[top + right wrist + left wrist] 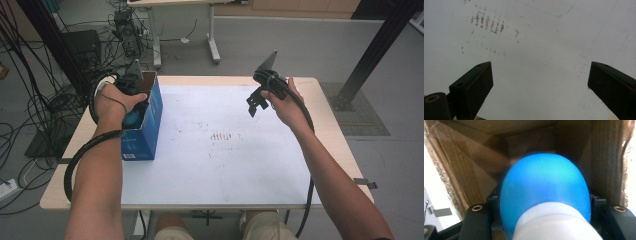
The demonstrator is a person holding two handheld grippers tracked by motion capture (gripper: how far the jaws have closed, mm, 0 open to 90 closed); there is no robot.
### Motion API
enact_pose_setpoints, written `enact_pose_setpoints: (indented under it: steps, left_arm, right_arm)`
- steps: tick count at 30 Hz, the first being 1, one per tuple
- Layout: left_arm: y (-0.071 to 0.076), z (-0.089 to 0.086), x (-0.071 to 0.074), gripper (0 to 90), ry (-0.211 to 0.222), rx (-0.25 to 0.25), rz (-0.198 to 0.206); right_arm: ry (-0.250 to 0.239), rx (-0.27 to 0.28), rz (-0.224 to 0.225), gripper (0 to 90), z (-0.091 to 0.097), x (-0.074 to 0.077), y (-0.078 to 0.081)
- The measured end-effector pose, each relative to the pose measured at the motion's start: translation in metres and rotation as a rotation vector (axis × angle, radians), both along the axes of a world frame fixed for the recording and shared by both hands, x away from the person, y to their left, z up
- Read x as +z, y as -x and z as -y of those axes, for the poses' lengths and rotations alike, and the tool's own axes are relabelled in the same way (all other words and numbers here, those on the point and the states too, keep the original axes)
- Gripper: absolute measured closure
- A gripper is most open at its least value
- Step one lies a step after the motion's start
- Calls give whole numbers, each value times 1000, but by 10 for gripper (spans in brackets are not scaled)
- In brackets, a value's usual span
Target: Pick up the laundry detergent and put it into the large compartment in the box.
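Meanwhile, the left gripper (134, 95) is clamping a blue-and-white rounded plastic object (545, 195) inside the blue cardboard box (150, 125) at the tabletop's left edge; the right gripper (256, 102) is hovering wide open, empty.

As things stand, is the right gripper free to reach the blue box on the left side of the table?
Probably yes. The right gripper hangs open and holds nothing, and bare white tabletop lies between it and the blue box. The left gripper is already at the box's open top, so that spot is crowded.

Blue-and-white rounded object (545, 195) inside open blue cardboard box (150, 125), table's left side.
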State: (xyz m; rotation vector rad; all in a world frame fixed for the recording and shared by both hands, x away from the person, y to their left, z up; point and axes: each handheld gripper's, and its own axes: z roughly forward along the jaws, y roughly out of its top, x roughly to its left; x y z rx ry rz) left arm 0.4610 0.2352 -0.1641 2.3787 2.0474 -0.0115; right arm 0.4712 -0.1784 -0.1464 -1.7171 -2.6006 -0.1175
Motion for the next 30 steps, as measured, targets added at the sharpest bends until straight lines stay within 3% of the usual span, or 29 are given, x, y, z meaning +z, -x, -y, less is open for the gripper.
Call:
enact_pose_setpoints:
  steps: [30]
  left_arm:
    - [1,1,0,366,-2,-2,5]
  right_arm:
    - [4,0,5,59,-2,2,1]
